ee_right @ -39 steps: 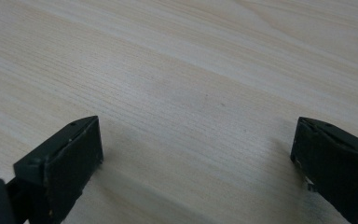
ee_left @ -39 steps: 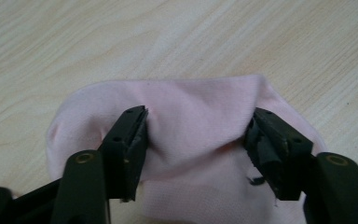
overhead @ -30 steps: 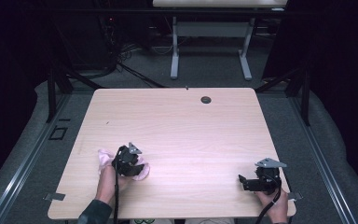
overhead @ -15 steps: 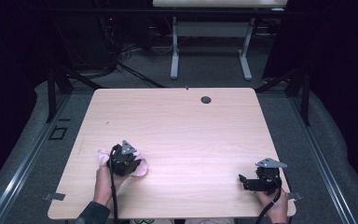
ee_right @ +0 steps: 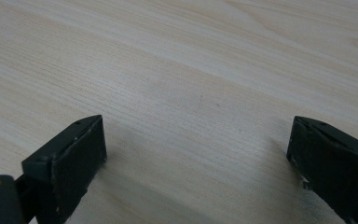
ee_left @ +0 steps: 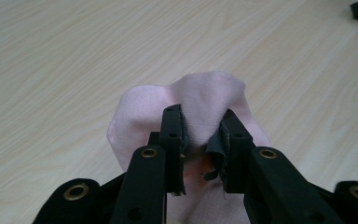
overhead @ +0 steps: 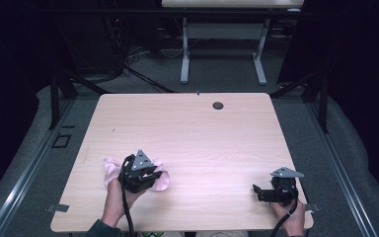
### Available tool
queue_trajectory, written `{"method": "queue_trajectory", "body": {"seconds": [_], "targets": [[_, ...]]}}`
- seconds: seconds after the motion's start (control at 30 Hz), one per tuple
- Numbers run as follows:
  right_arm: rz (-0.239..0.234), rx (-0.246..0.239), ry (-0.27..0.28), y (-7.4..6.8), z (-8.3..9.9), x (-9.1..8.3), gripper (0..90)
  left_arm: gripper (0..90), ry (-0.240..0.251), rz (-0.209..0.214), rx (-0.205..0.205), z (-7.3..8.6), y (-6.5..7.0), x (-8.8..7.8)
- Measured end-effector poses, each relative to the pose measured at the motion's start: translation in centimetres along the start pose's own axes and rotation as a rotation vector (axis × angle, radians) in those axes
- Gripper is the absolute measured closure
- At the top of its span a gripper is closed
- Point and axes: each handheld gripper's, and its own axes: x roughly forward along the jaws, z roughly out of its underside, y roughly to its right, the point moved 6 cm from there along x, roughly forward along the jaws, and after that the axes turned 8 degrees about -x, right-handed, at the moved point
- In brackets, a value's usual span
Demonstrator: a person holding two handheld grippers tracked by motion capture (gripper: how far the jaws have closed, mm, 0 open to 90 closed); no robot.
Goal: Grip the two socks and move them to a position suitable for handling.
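Left gripper view: left tongs pinch a pink cloth at mid-frame, having just closed; lift slowly, keeping the fold gripped. Right tongs gape empty above the tabletop.

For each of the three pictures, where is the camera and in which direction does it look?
High view: above the near table edge, looking forward and down; forearms, left gripper, right gripper.
Left gripper view: on that gripper, along jaws pinching the pink cloth.
Right gripper view: on that gripper, along open jaws over bare wood.
Shared: high and left views show the cloth.
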Motion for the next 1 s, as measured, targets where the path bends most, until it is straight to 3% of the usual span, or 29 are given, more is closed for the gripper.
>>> {"method": "queue_trajectory", "body": {"seconds": [0.07,0.17,0.2,0.4,0.5,0.7,0.93,1.0], "targets": [[0.000,0.000,0.000,0.0,0.0,0.0,3.9,74.9,-0.005,0.030,0.011,-0.1,1.2,0.3],[0.000,0.000,0.000,0.0,0.0,0.0,3.9,74.9,0.000,0.050,0.011,-0.1,2.0,0.6],[0.000,0.000,0.000,0.0,0.0,0.0,3.8,75.0,-0.014,0.074,0.025,0.0,2.8,0.9],[0.006,0.005,-0.002,0.0,0.0,0.0,2.8,75.0,-0.049,0.129,0.054,0.3,4.8,2.0],[0.008,0.007,-0.003,0.0,0.0,0.1,2.5,75.3,-0.098,0.166,0.083,0.9,6.5,3.4],[0.006,0.006,-0.003,0.0,0.0,0.1,2.4,75.4,-0.159,0.222,0.086,1.8,8.4,6.2],[0.005,0.006,-0.004,0.0,0.0,0.1,2.5,75.4,-0.238,0.264,0.077,3.3,9.7,8.9],[0.005,0.006,-0.003,0.0,0.0,0.1,2.5,75.3,-0.217,0.273,0.061,3.3,9.7,9.2]]}}
